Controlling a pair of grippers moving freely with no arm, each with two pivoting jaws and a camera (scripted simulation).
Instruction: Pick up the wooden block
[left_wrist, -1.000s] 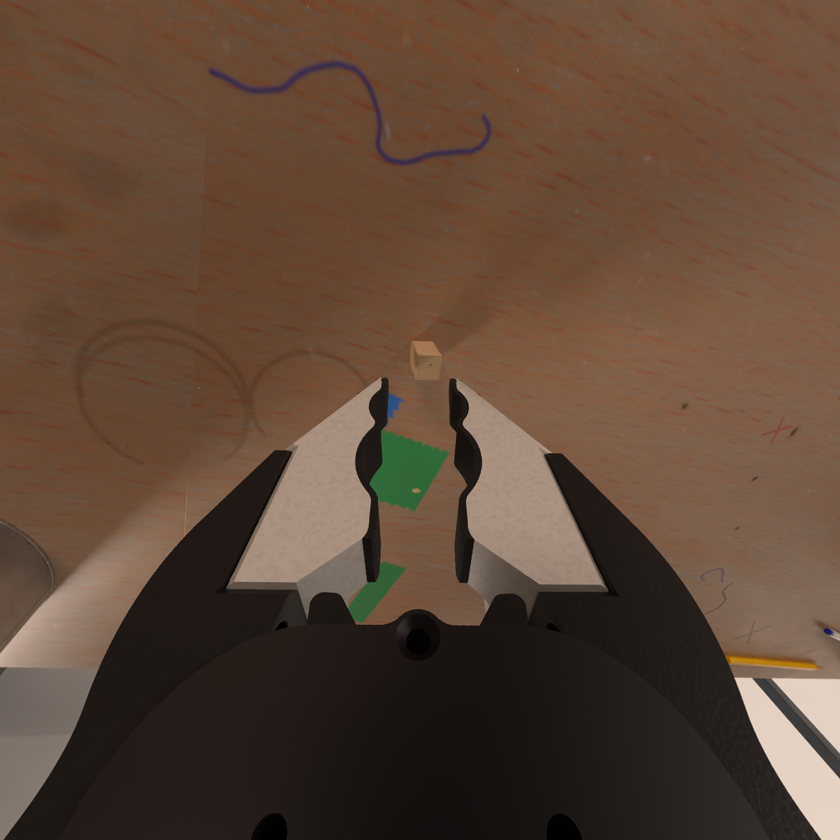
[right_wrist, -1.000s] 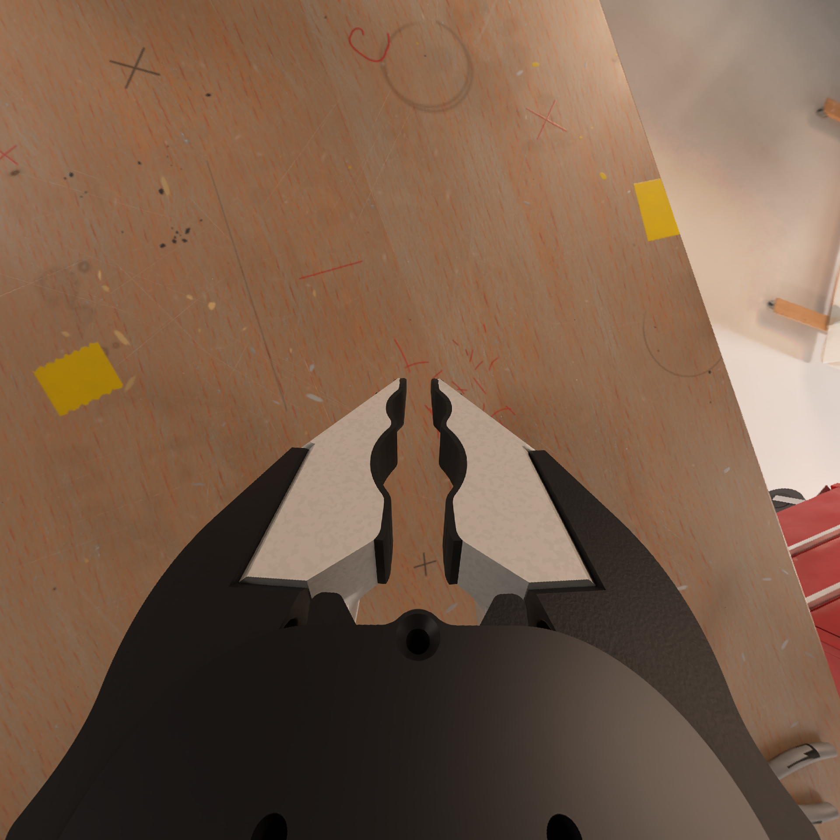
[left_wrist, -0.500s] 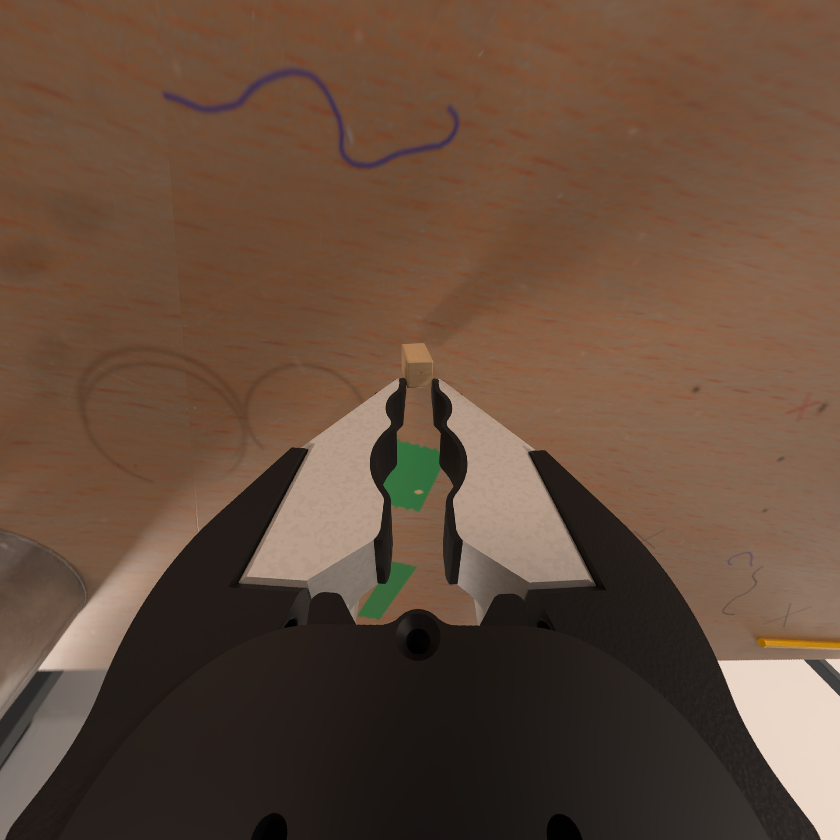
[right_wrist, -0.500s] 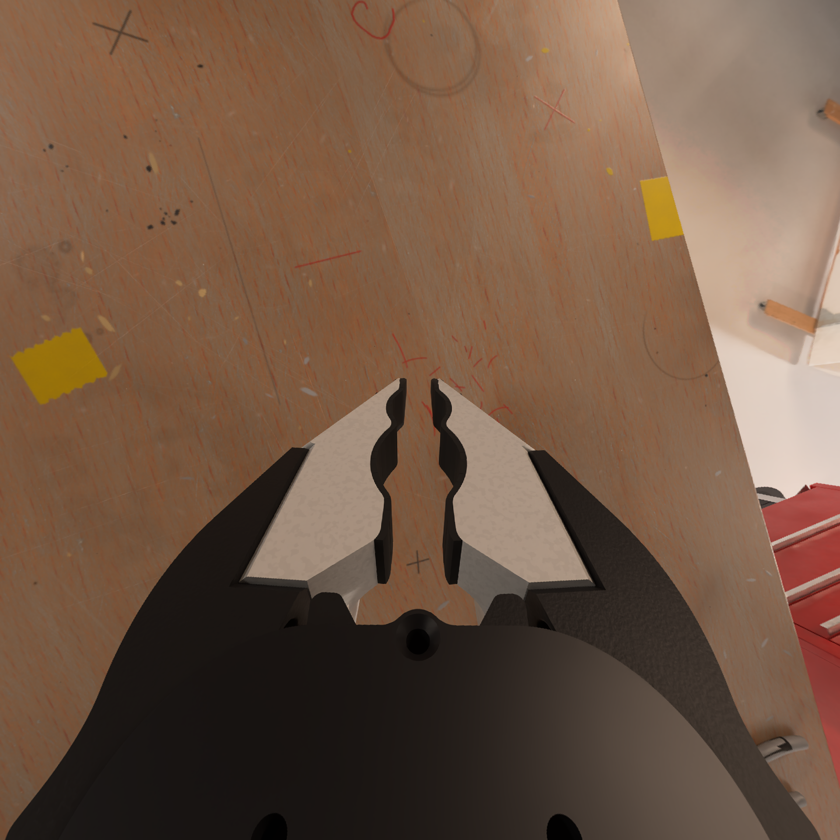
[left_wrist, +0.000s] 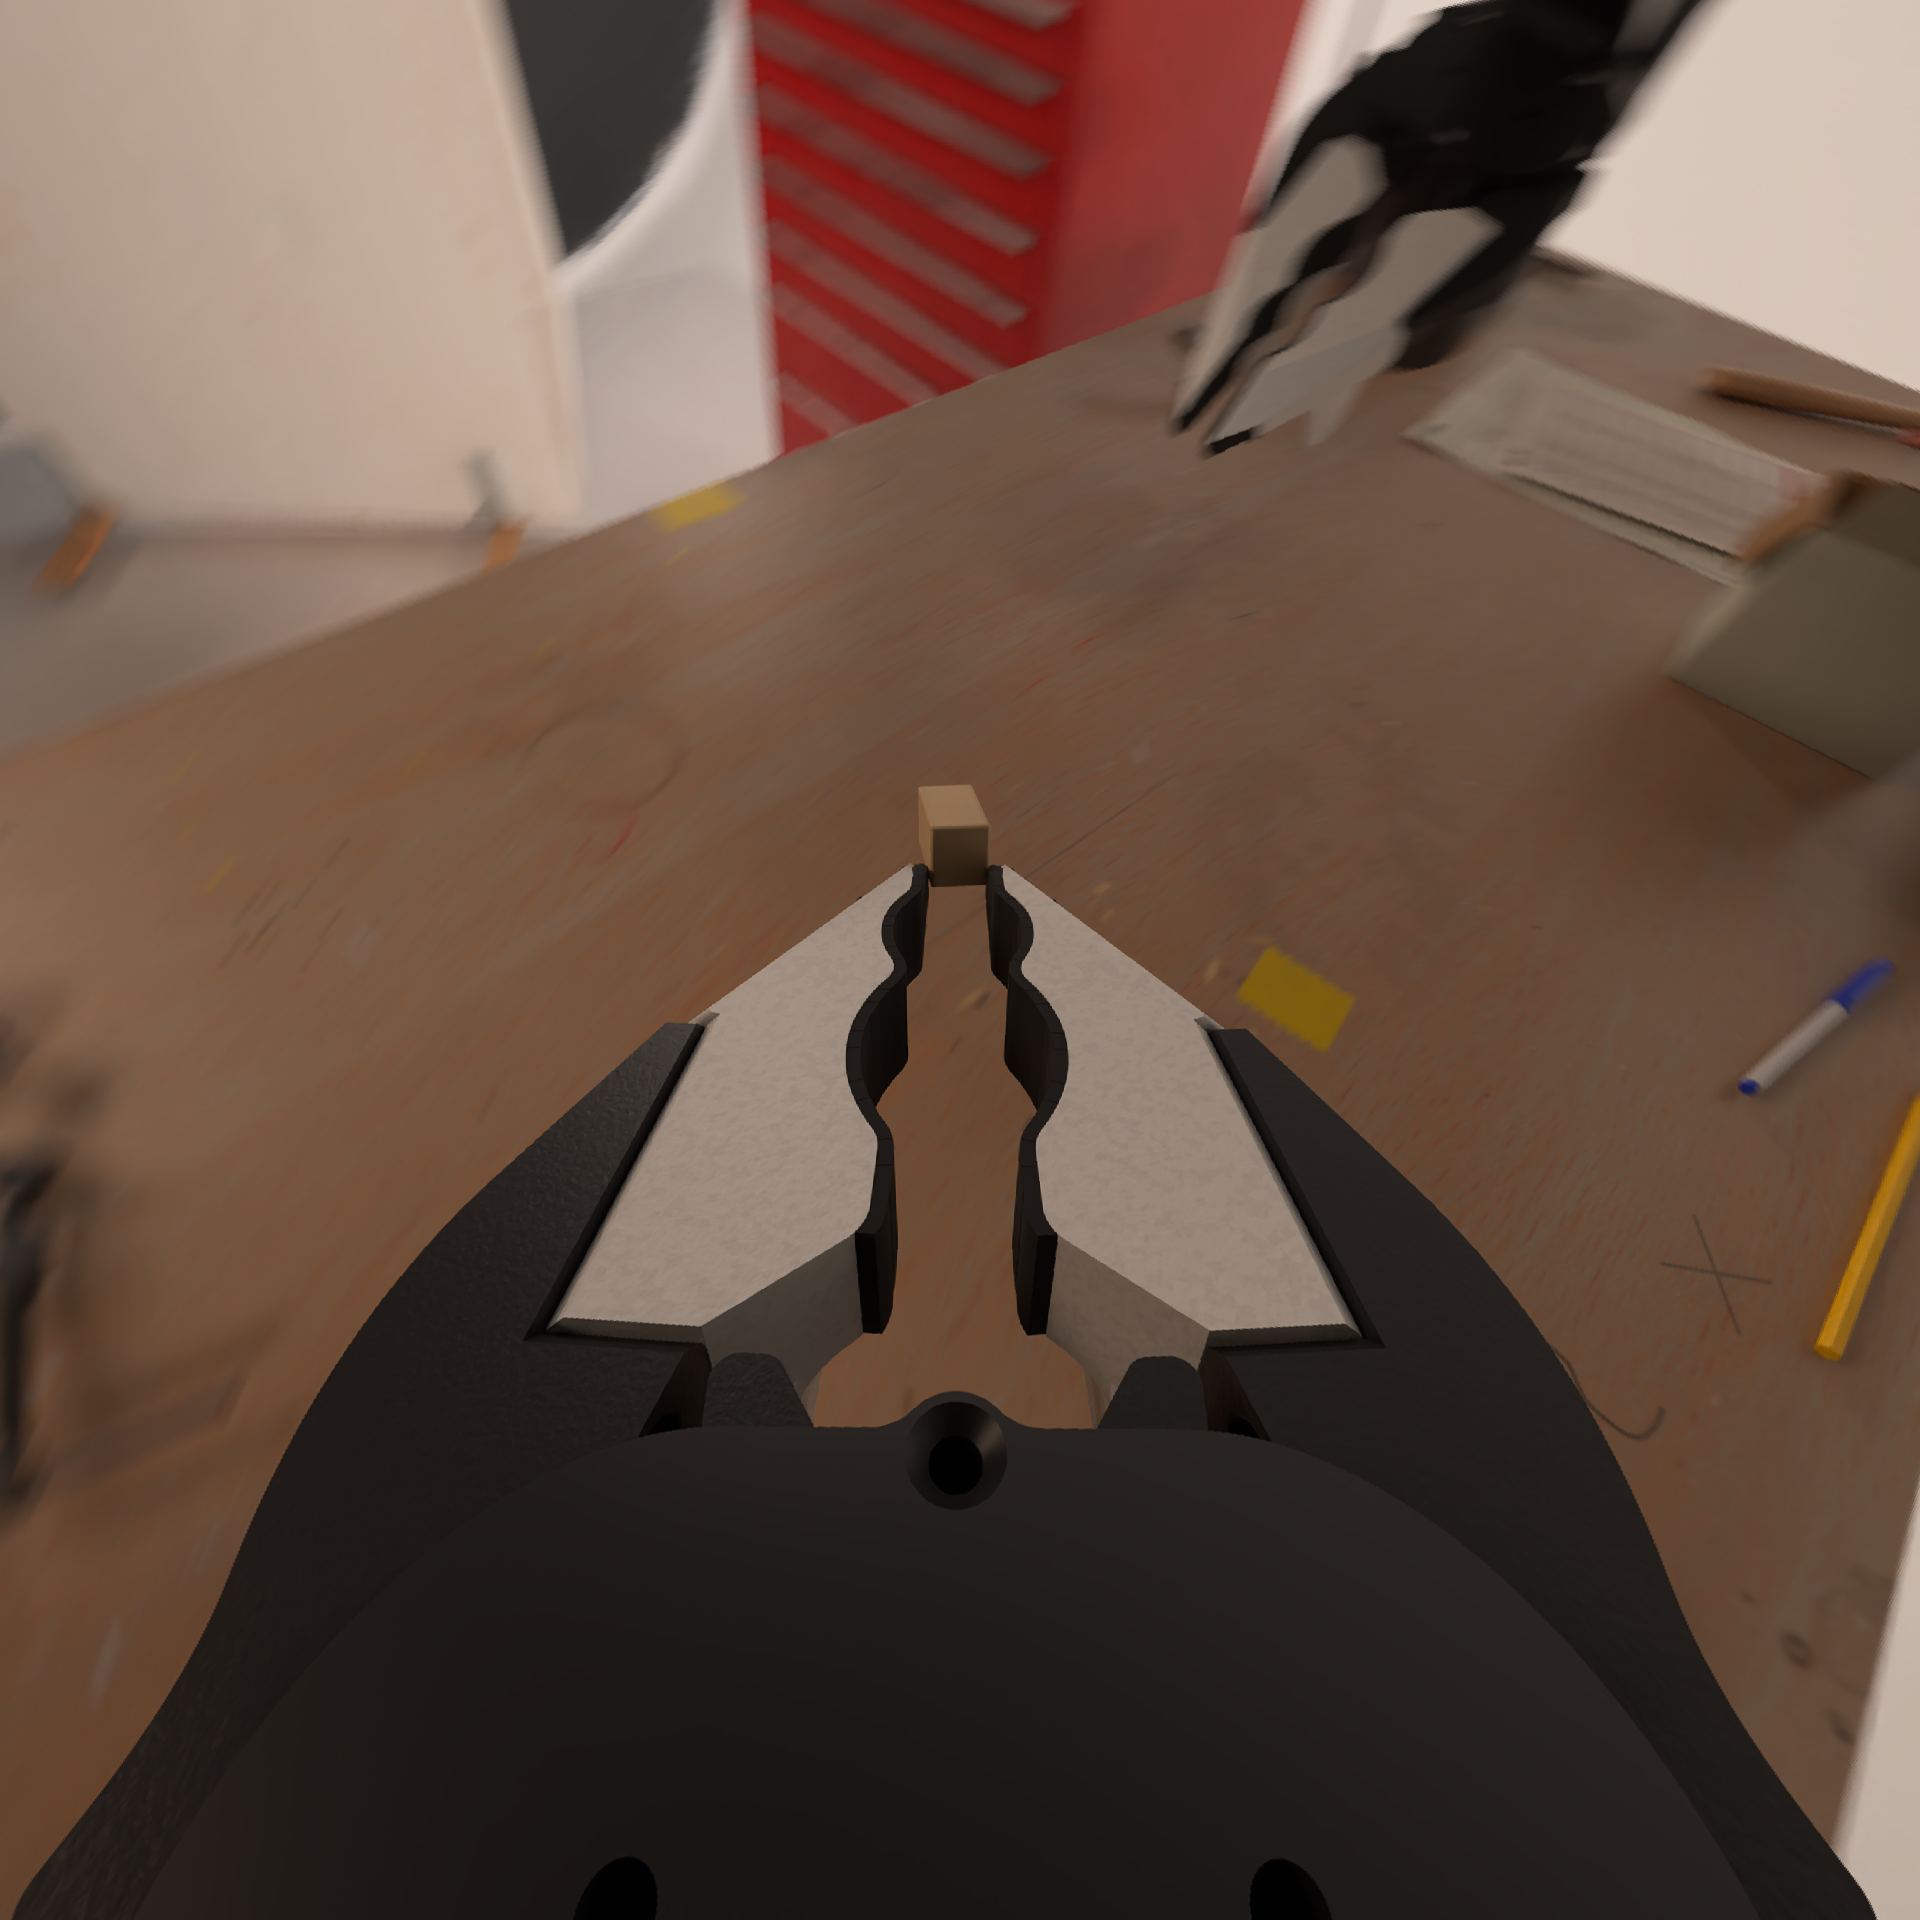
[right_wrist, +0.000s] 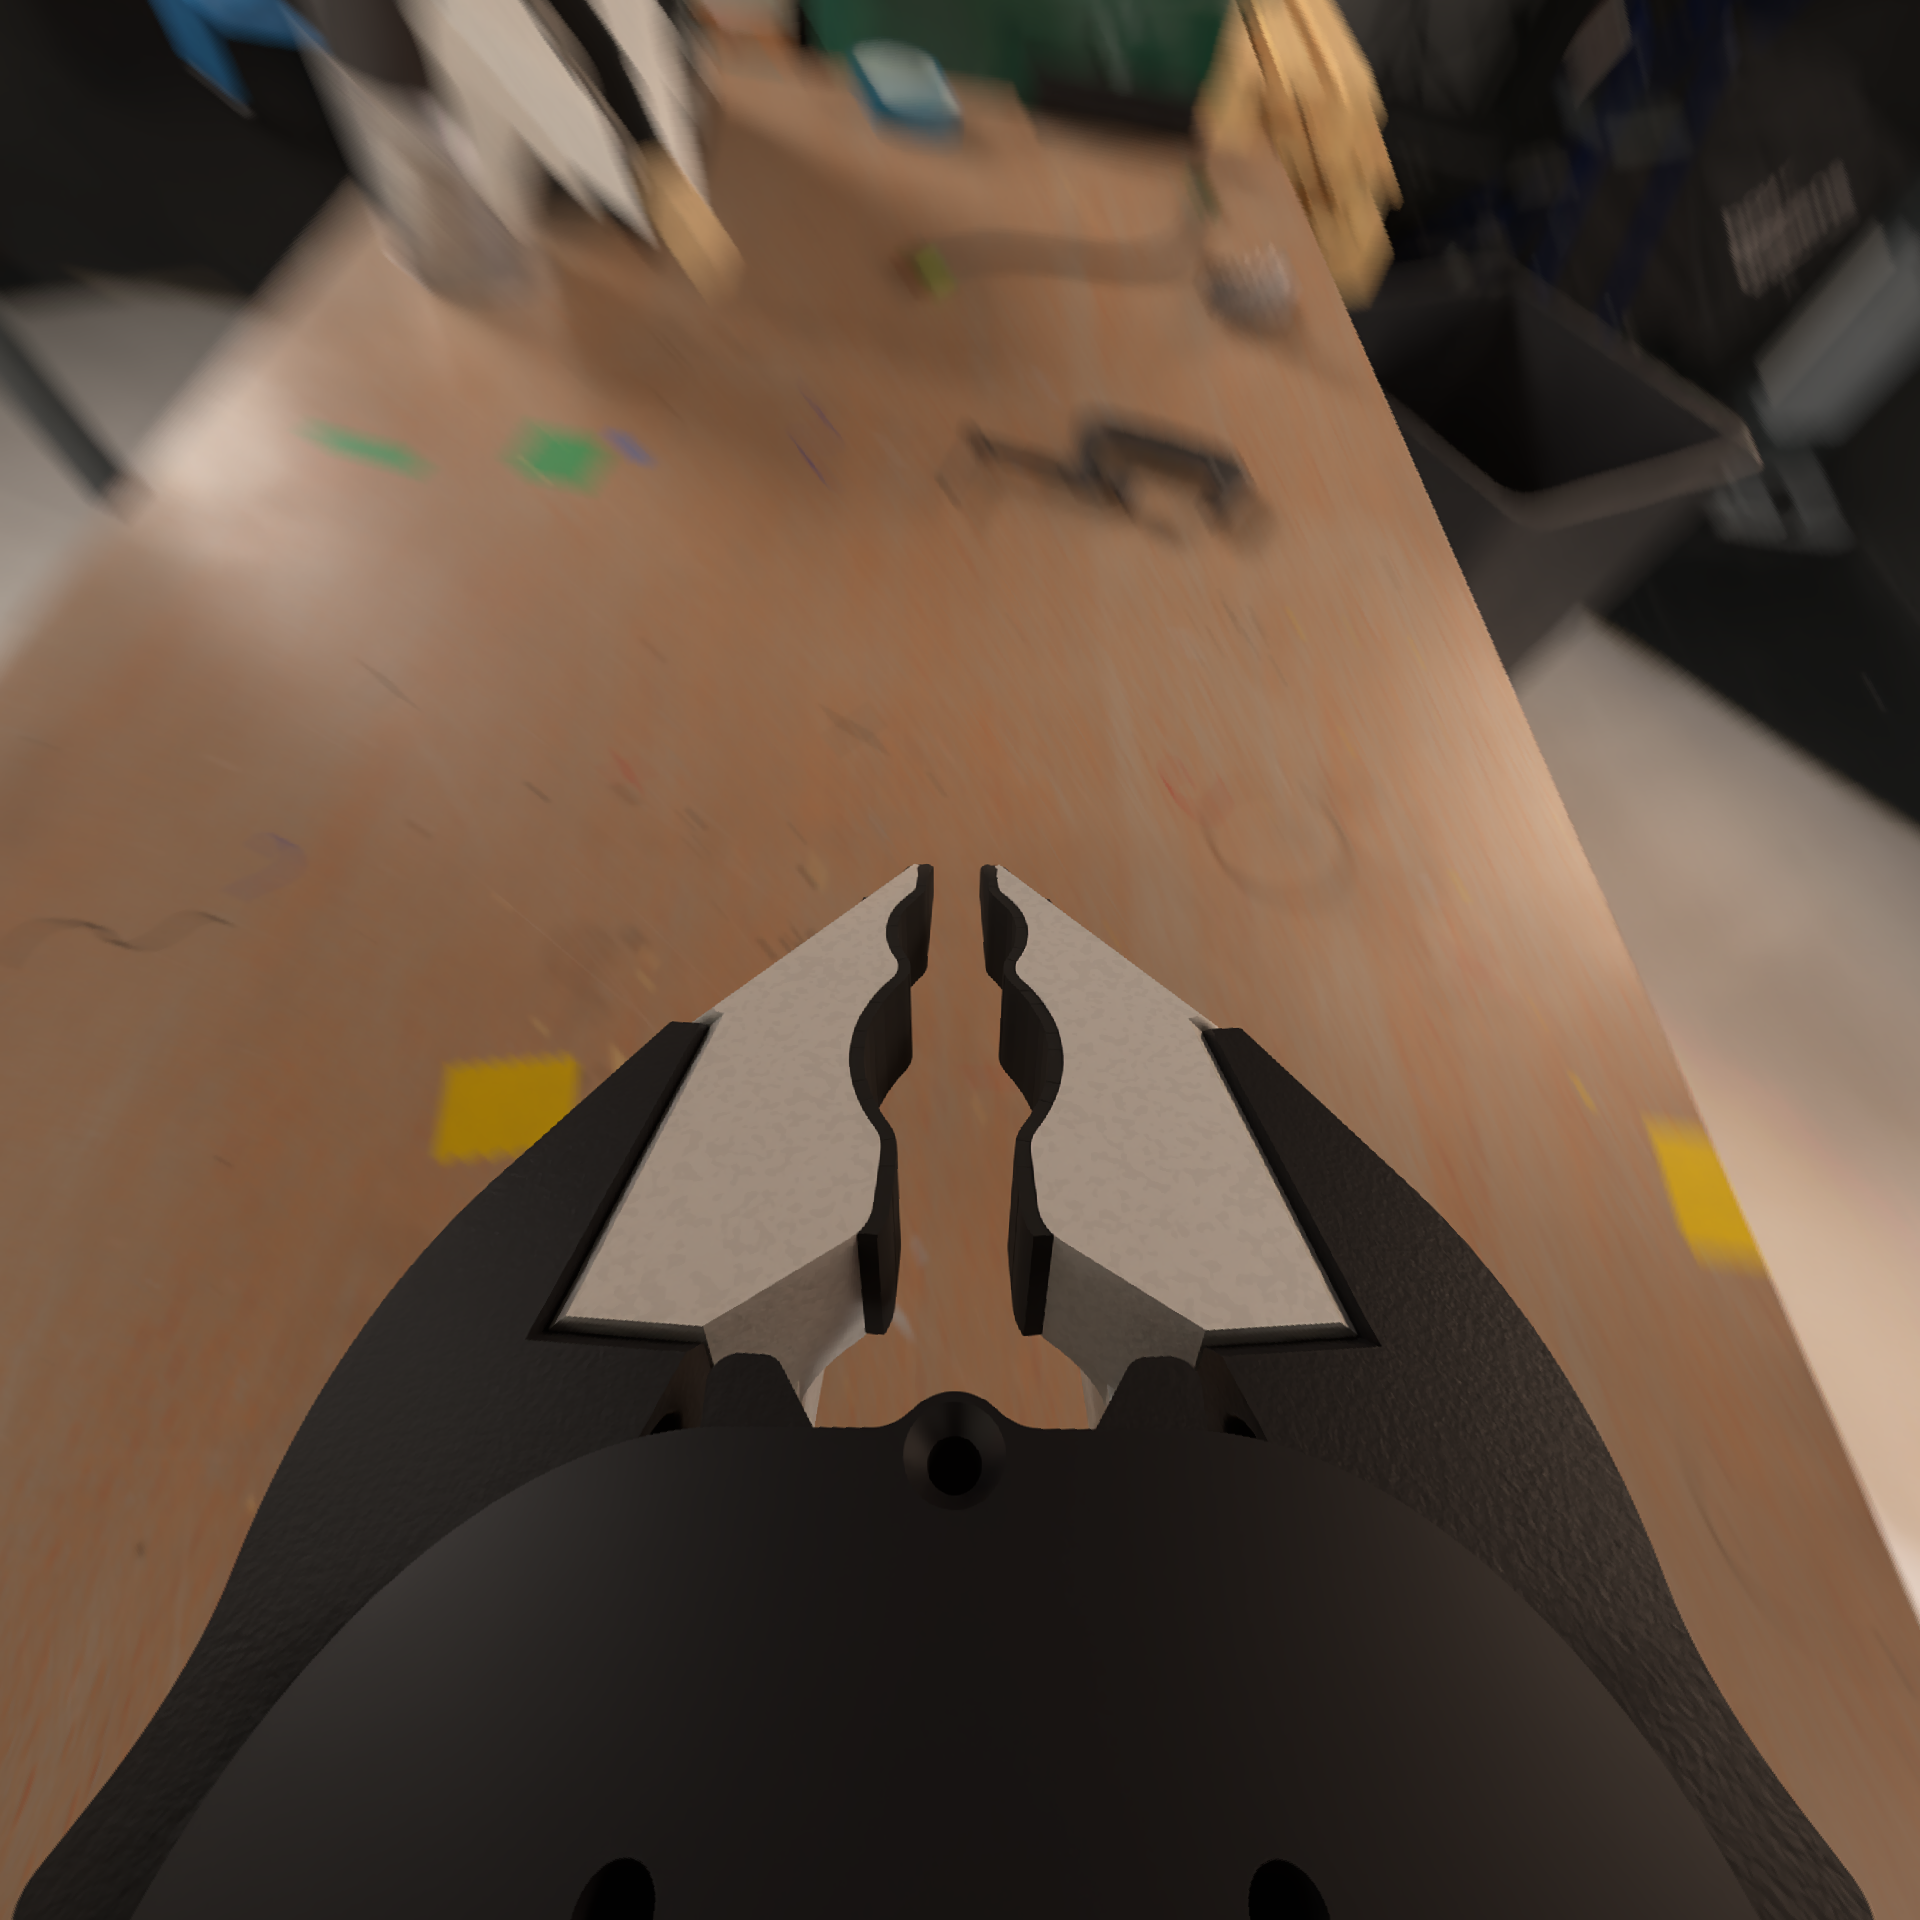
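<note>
The wooden block is a small tan cube pinched between the tips of my left gripper. It is held above the wooden table. My left gripper is shut on it, with most of the block sticking out past the tips. My right gripper is empty above the table, its jaws nearly together. It also shows blurred at the top right of the left wrist view. The left gripper appears as a blur at the top left of the right wrist view.
A cardboard box and a paper sheet lie at the right. A blue pen, a yellow pencil and a yellow patch lie nearer. A red drawer cabinet stands beyond the table. A black tool and a black bin show in the right wrist view.
My left gripper has closed on the block and risen with it. Both views have swung from looking down at the table to looking across it, with motion blur.
</note>
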